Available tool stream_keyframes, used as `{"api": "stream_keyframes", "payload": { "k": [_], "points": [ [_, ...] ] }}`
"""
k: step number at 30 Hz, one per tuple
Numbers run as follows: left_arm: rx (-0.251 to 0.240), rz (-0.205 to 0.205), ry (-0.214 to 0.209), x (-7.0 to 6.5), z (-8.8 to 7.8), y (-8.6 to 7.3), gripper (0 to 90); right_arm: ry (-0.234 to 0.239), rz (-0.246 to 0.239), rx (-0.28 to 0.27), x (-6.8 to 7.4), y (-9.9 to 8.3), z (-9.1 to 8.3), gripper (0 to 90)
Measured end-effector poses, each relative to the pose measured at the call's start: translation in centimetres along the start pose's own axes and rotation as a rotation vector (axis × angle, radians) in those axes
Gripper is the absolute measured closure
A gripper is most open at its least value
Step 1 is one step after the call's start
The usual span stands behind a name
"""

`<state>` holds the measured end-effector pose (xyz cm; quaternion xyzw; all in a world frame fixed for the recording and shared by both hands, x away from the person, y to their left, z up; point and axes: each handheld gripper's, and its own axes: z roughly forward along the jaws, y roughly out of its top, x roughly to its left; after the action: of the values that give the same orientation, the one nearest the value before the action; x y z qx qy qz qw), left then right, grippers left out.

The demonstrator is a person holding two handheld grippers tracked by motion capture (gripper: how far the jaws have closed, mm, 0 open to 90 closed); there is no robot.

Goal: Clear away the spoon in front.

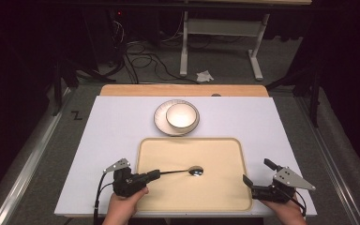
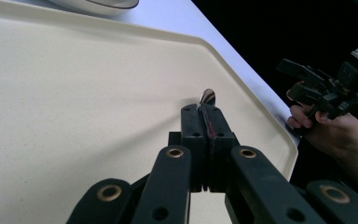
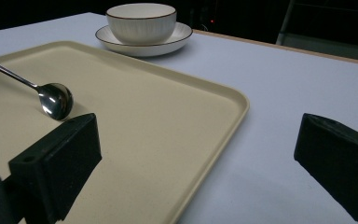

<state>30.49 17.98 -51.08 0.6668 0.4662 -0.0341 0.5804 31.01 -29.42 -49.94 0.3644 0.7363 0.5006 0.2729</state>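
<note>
The spoon (image 1: pixel 187 171) is being held over the tray (image 1: pixel 215 197) by the left gripper (image 1: pixel 153 175), jaws clamped on its handle; the right gripper (image 1: pixel 258 174) is being kept beside the tray, jaws apart.

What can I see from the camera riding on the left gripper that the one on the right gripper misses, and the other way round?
The left gripper view alone shows the left gripper with its jaws shut on the spoon's handle, and farther off the right gripper in the person's other hand. The right gripper view alone shows its own wide-open jaws with nothing between them, and the whole bowl standing on its plate. Both show the beige tray, the spoon and the white table sheet.
</note>
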Motion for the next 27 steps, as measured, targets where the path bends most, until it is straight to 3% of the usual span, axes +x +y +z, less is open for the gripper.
{"api": "stream_keyframes", "payload": {
  "k": [12, 15, 17, 18, 24, 26, 27],
  "points": [
    [0.013, -0.004, 0.051, 0.3, -0.4, 0.0, 78.5, -0.003, 0.008, -0.002, 0.0, 0.0, -0.1, 1.1],
    [0.009, -0.007, 0.048, 0.4, -0.5, 0.0, 74.4, -0.003, 0.005, -0.003, -0.1, 0.0, -0.1, 1.1],
    [-0.005, -0.003, 0.045, 0.3, -0.7, 0.1, 64.9, -0.004, 0.006, -0.005, -0.1, 0.0, -0.1, 1.1],
    [-0.014, 0.000, 0.052, 0.3, -0.8, 0.2, 64.9, -0.004, 0.006, -0.005, -0.1, 0.0, -0.1, 1.1],
    [-0.005, 0.055, 0.100, 0.0, -1.0, 0.4, 61.1, -0.003, 0.006, -0.003, -0.1, 0.1, -0.1, 1.2],
    [0.034, 0.105, 0.157, -0.2, -0.8, 0.3, 65.1, 0.000, 0.004, -0.006, 0.0, 0.1, -0.1, 1.2],
    [0.090, 0.170, 0.231, -0.5, -0.4, 0.3, 74.9, -0.001, 0.002, -0.007, -0.1, 0.1, -0.1, 1.2]
  ]
}}
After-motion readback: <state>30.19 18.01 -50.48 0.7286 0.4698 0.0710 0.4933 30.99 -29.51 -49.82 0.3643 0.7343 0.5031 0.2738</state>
